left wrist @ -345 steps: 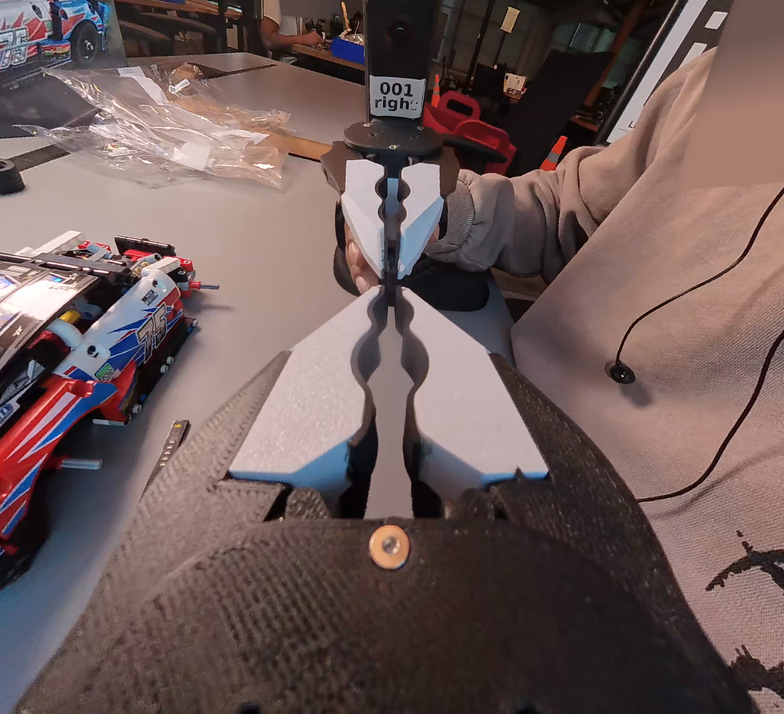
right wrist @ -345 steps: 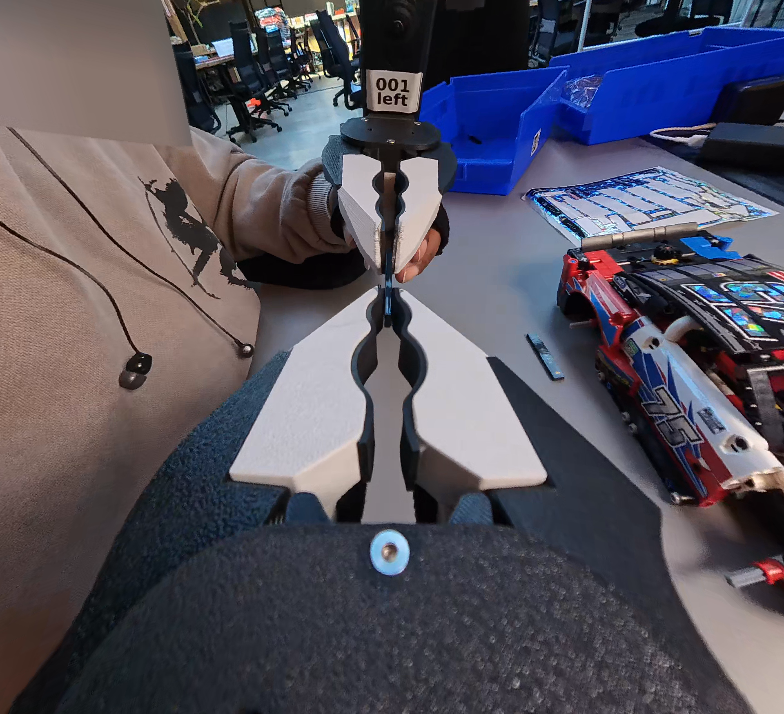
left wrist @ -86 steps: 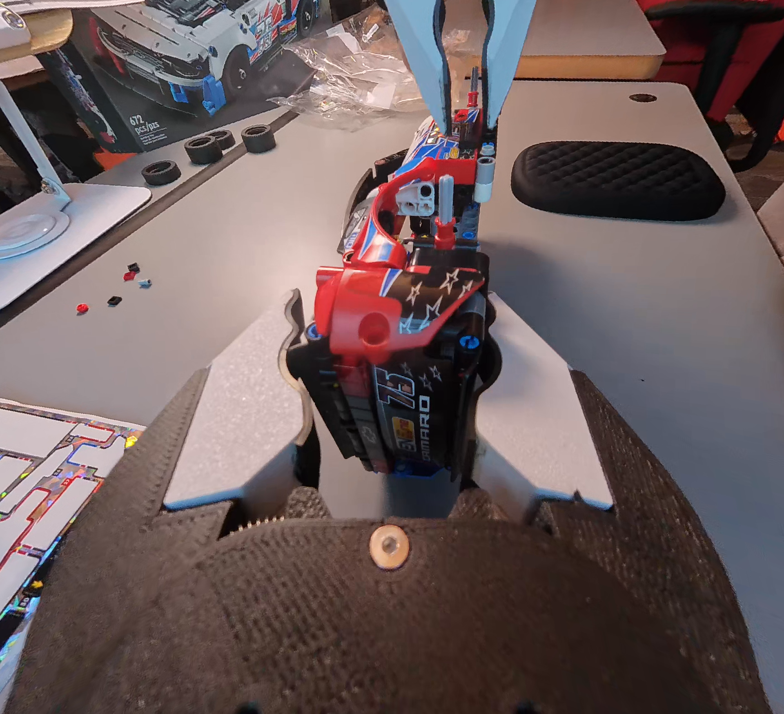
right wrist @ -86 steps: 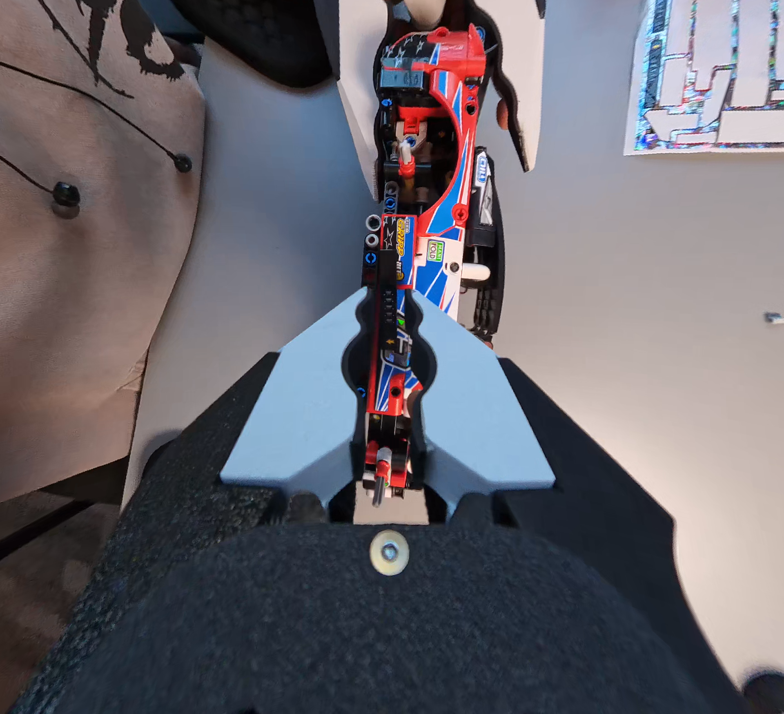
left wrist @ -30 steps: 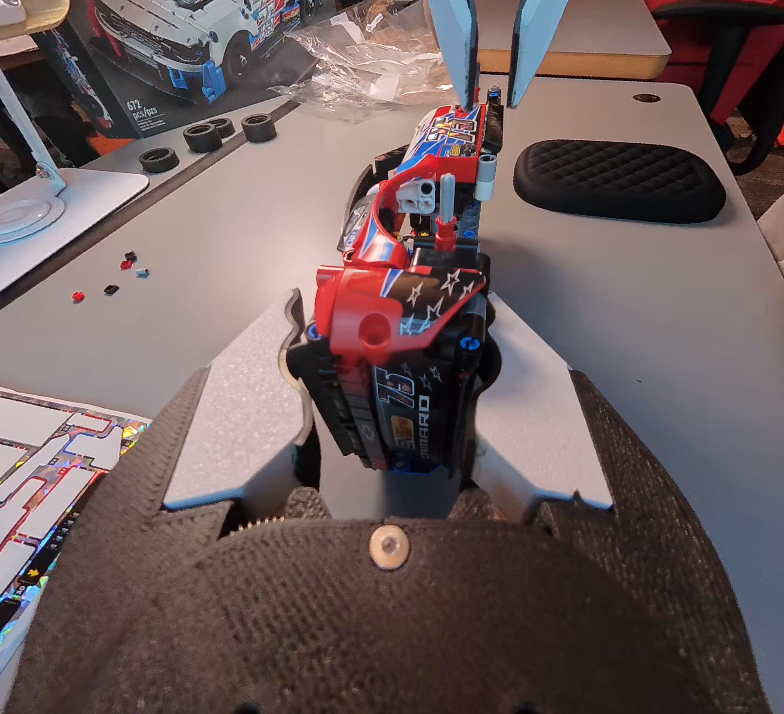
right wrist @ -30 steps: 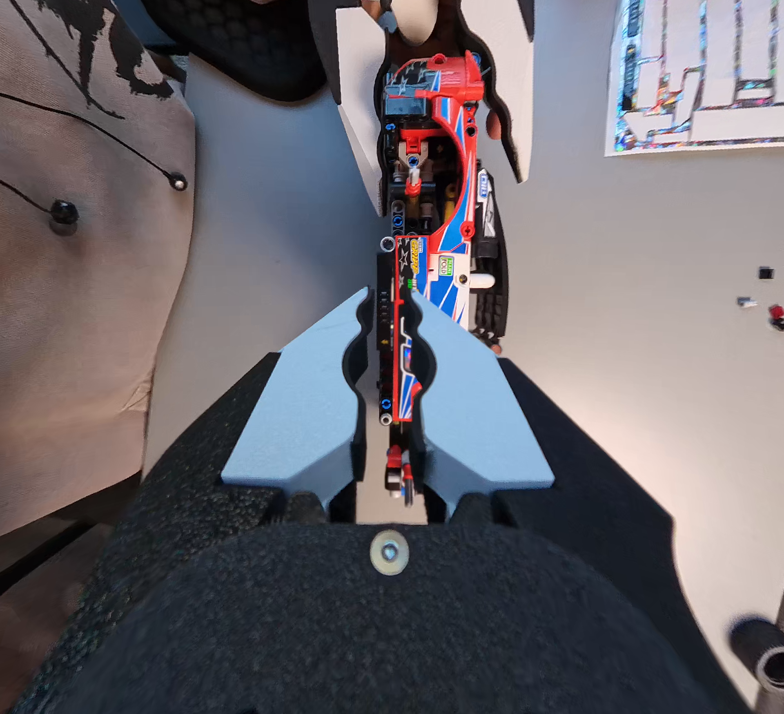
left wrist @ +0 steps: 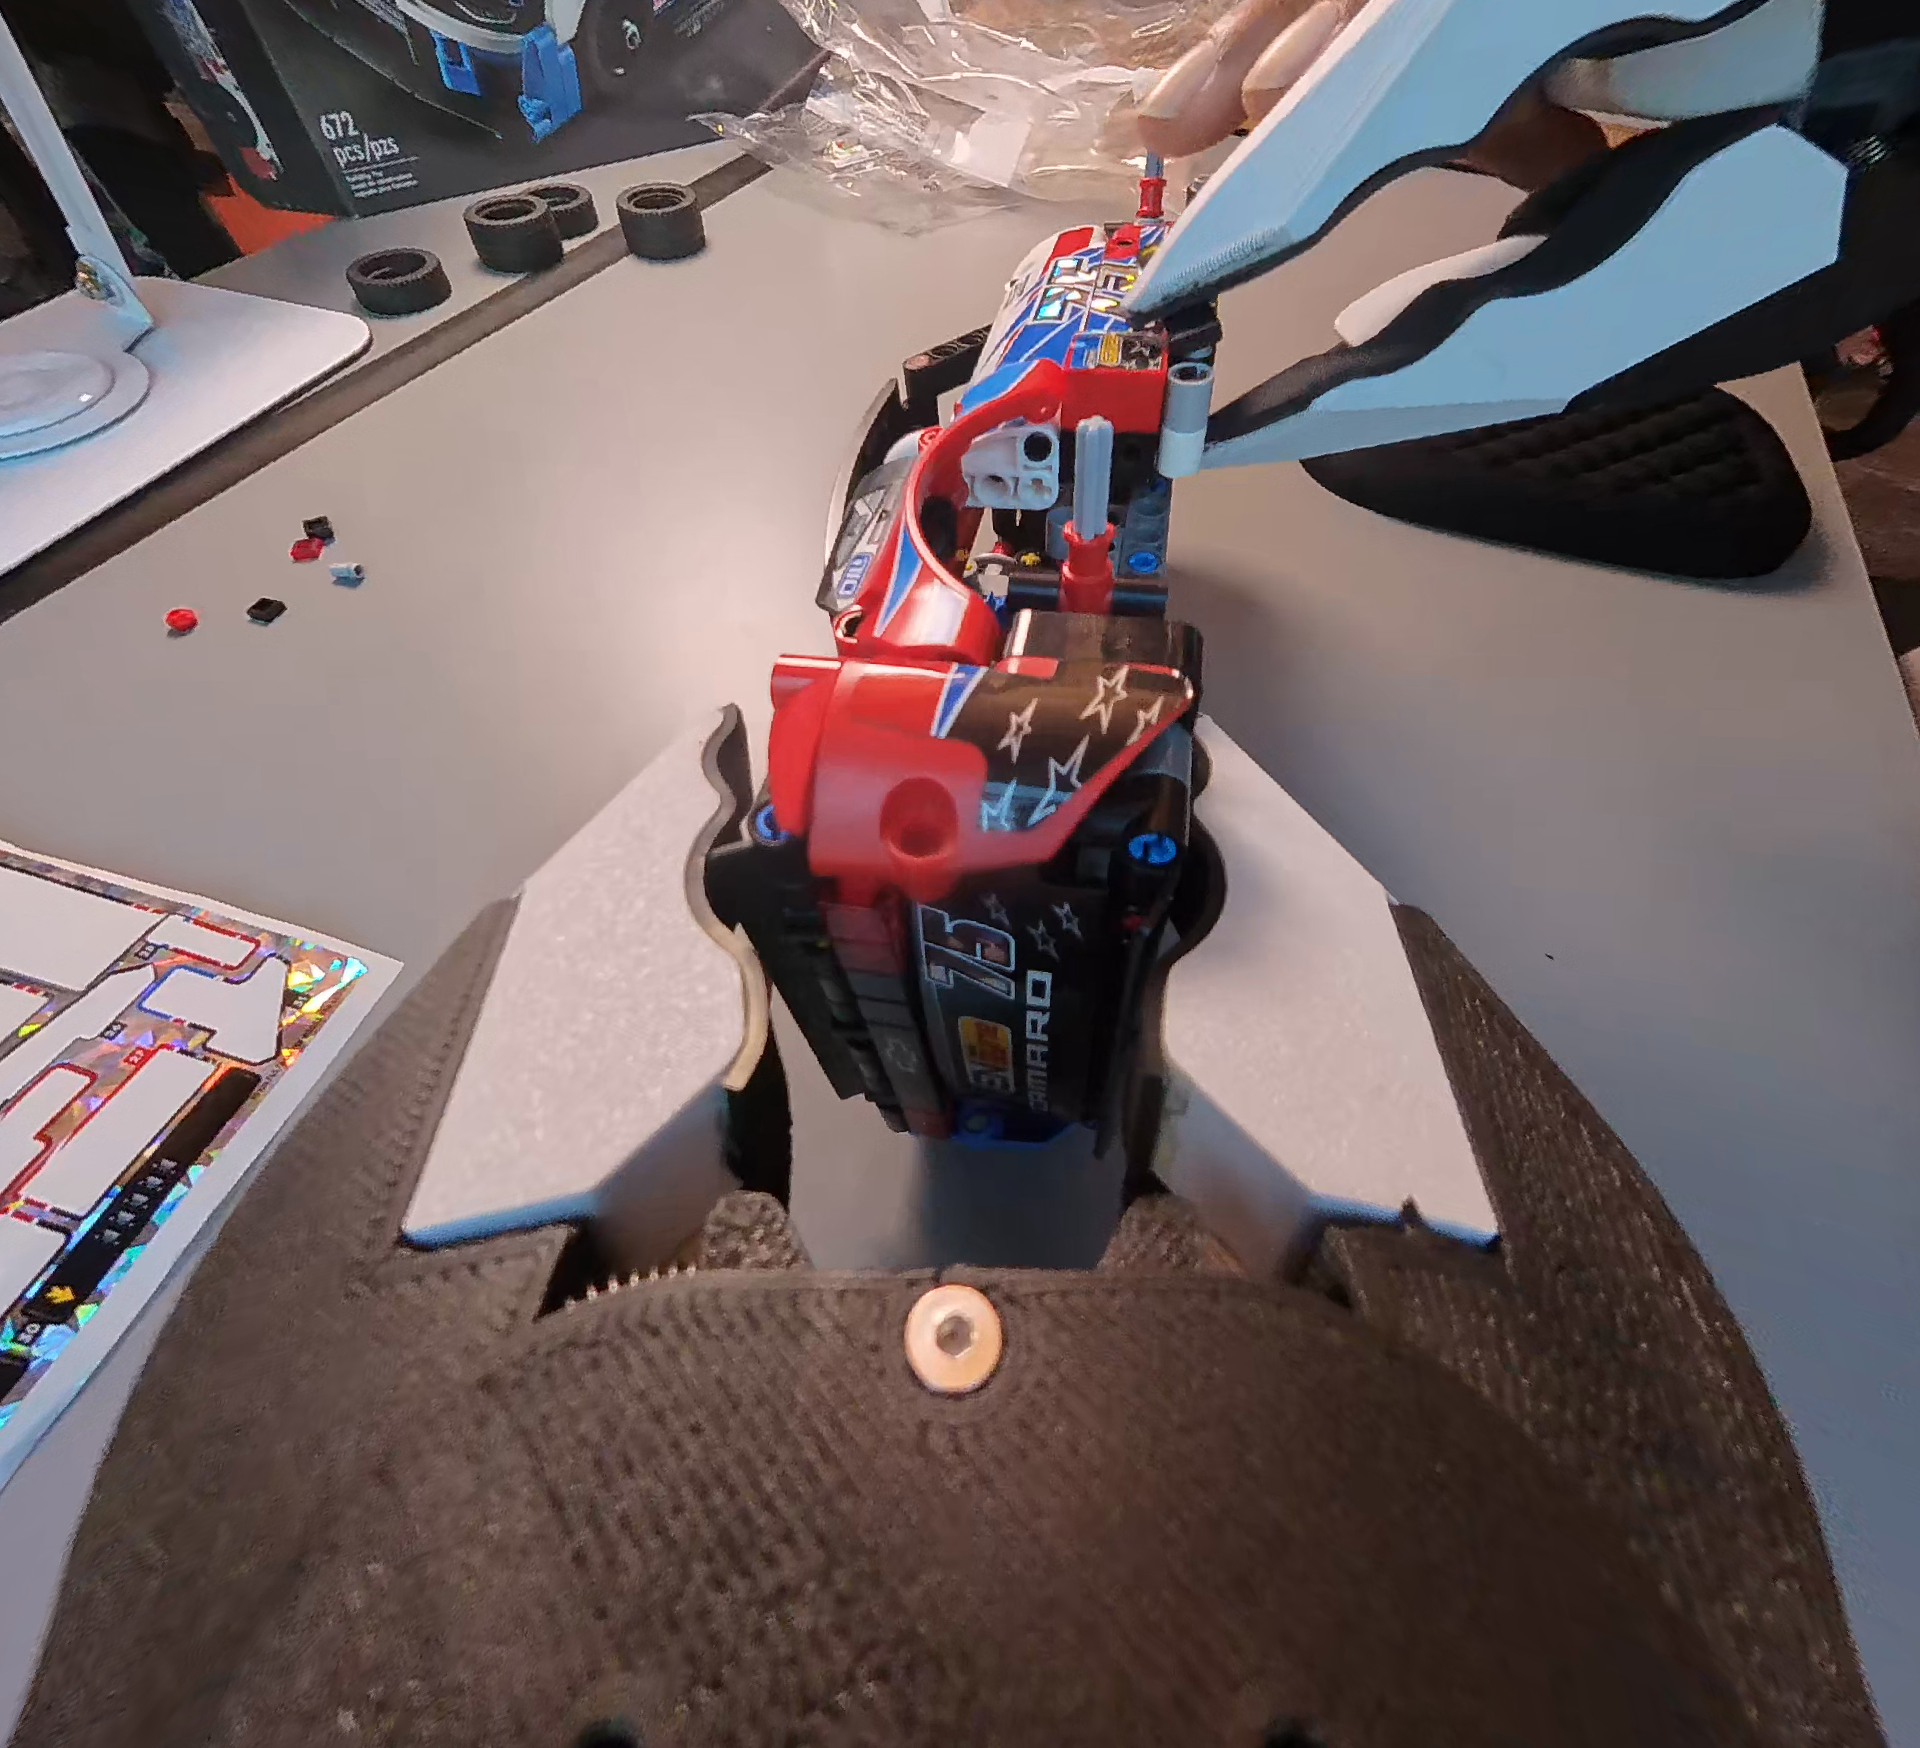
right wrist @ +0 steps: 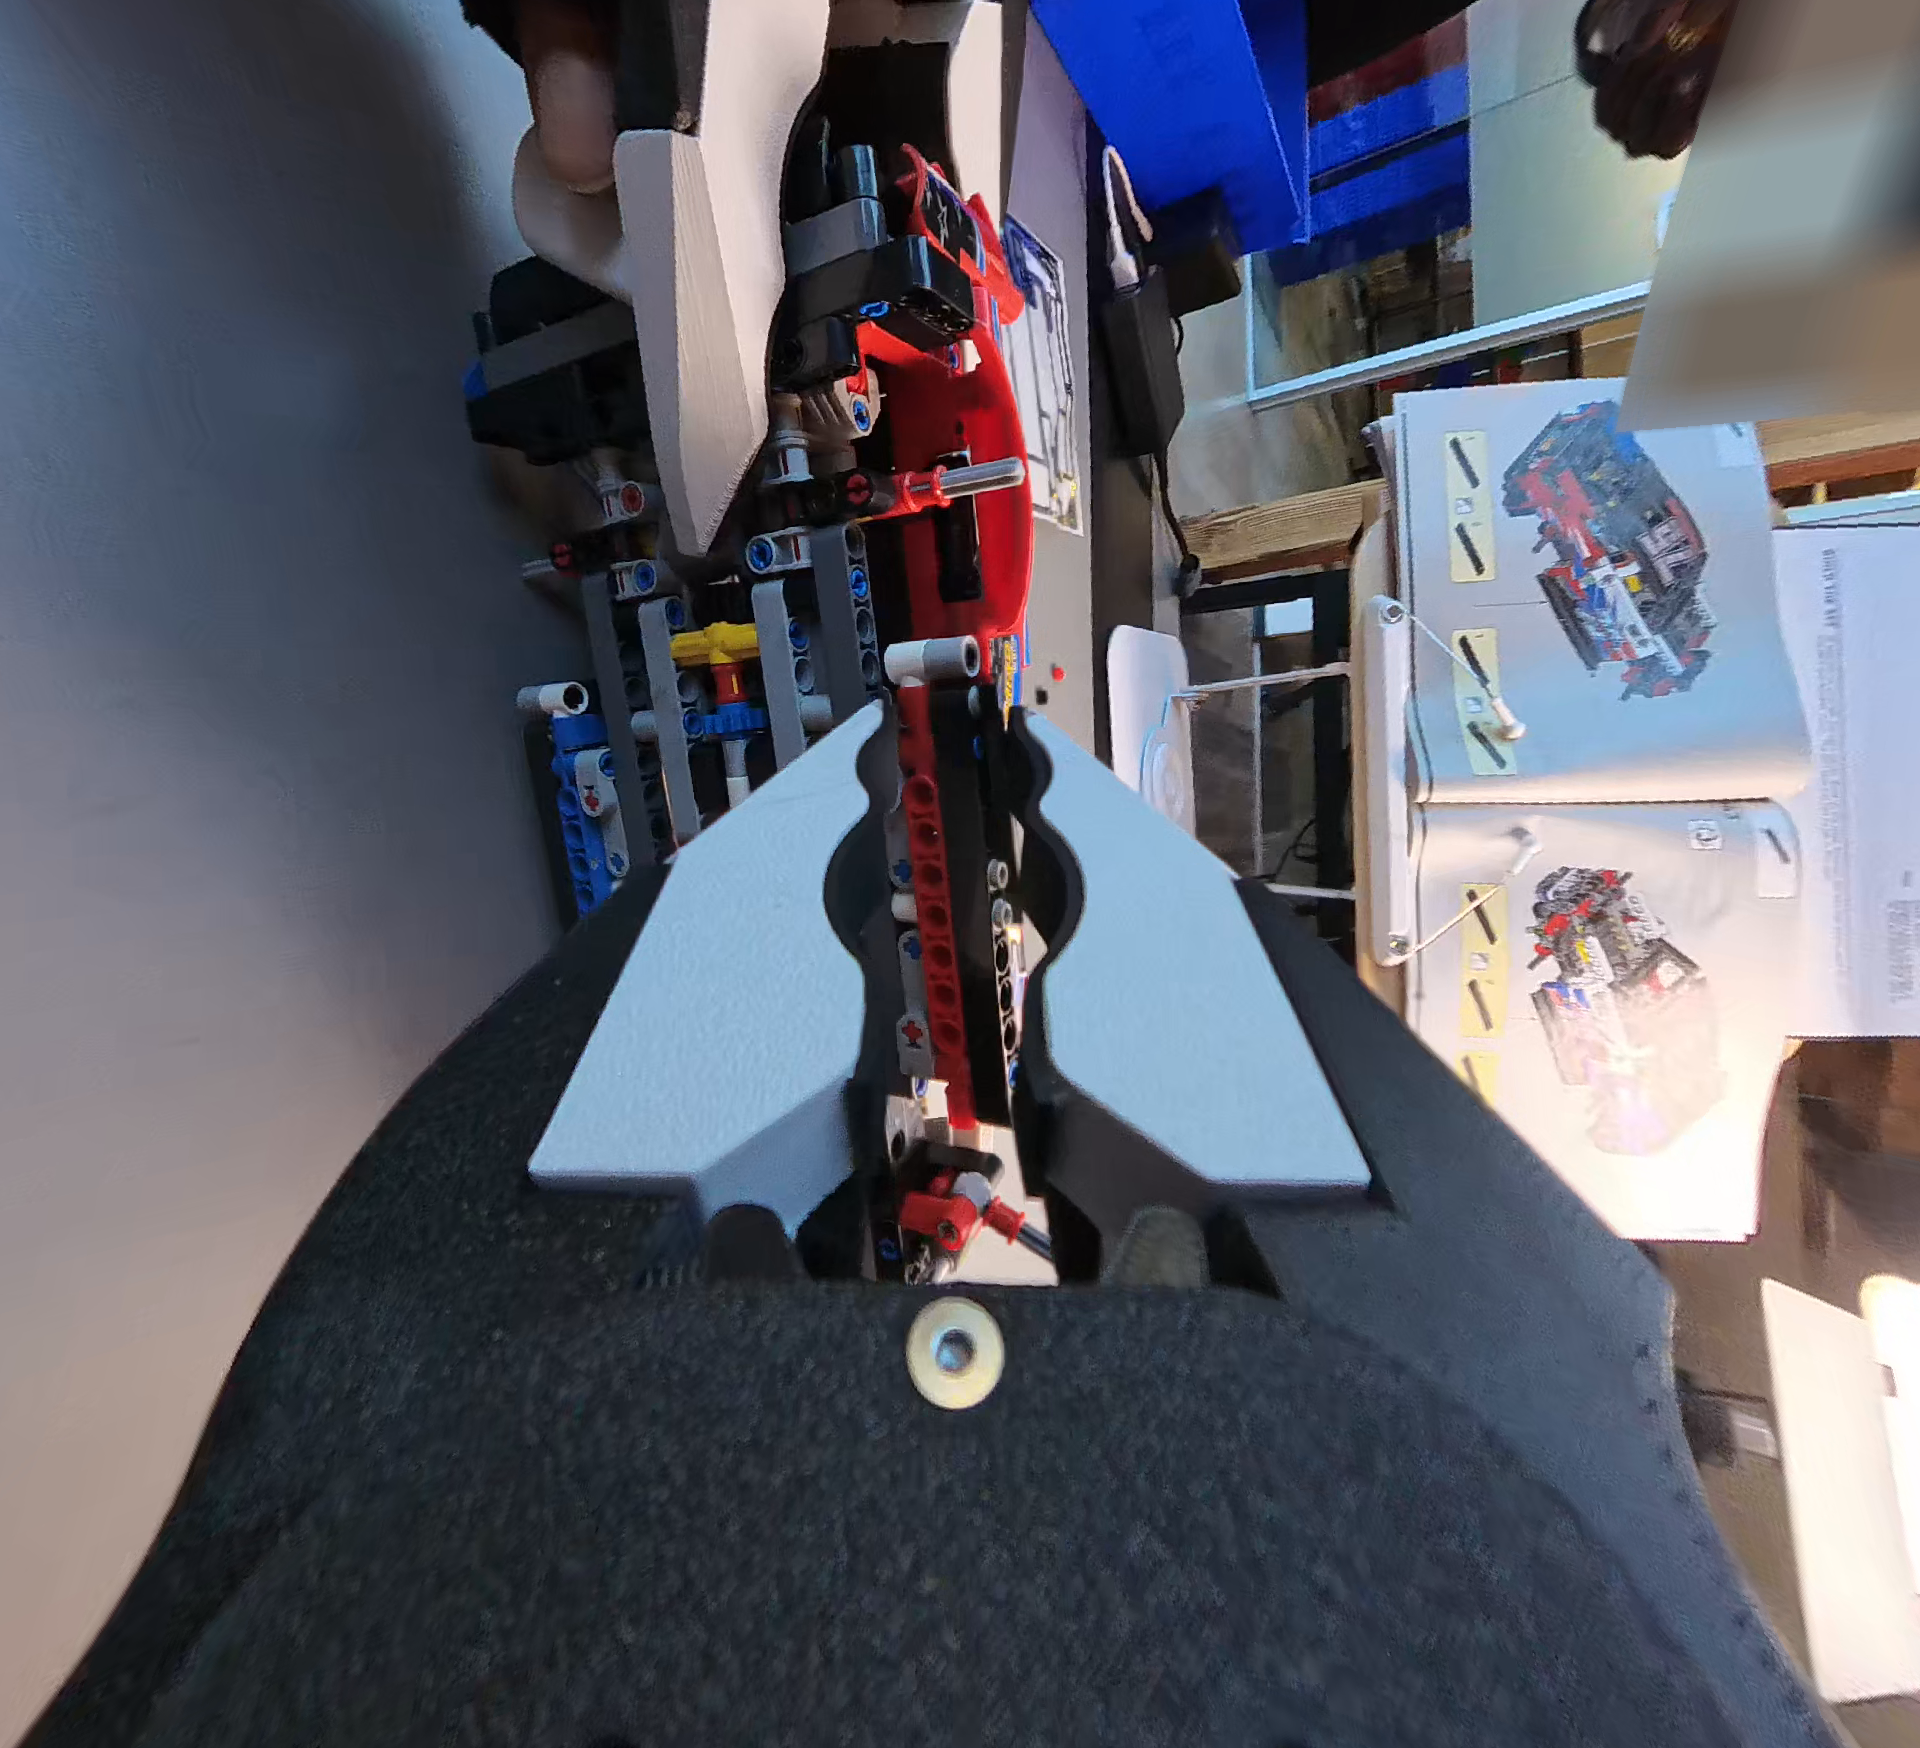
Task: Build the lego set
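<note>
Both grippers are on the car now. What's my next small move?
Probably close the right gripper gently to seat the side beam. The left gripper holds the car by its nose, and the right jaws straddle the red and black beams on its side, so the car is braced.

A second ago the right gripper point(left wrist: 1174, 379) came down on the far end of the lego car point(left wrist: 977, 825) from above; now it comes from the right, turned on its side, jaws closed on that end.
</note>
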A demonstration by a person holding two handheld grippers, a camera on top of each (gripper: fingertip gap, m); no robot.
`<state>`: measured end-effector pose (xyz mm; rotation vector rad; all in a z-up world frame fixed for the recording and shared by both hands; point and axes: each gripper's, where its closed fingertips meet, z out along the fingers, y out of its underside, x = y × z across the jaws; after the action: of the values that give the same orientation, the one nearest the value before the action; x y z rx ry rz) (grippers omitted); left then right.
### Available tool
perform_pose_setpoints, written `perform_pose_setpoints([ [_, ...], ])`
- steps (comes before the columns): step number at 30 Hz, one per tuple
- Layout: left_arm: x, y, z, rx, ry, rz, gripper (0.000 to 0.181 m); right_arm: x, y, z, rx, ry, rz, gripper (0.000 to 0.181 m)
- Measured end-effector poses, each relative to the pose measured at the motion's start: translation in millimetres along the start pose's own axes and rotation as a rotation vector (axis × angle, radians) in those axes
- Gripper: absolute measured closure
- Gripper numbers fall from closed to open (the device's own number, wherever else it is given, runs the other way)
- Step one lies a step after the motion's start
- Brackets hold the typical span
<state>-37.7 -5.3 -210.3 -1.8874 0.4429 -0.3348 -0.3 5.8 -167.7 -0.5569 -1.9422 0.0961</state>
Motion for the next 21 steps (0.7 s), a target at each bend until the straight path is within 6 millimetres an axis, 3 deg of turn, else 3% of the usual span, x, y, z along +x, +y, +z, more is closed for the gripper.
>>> perform_pose_setpoints([
  [7, -0.5, 0.8, 0.4, -0.012, -0.006, -0.017, 0.102, 0.8, 1.0, 0.4, -0.006, 0.052, 0.0, 0.163],
  [21, -0.6, 4.3, -2.7, -0.053, -0.136, -0.076, 0.102, 4.7, 5.5, 6.2, -0.236, 0.256, -0.069, 0.163],
])
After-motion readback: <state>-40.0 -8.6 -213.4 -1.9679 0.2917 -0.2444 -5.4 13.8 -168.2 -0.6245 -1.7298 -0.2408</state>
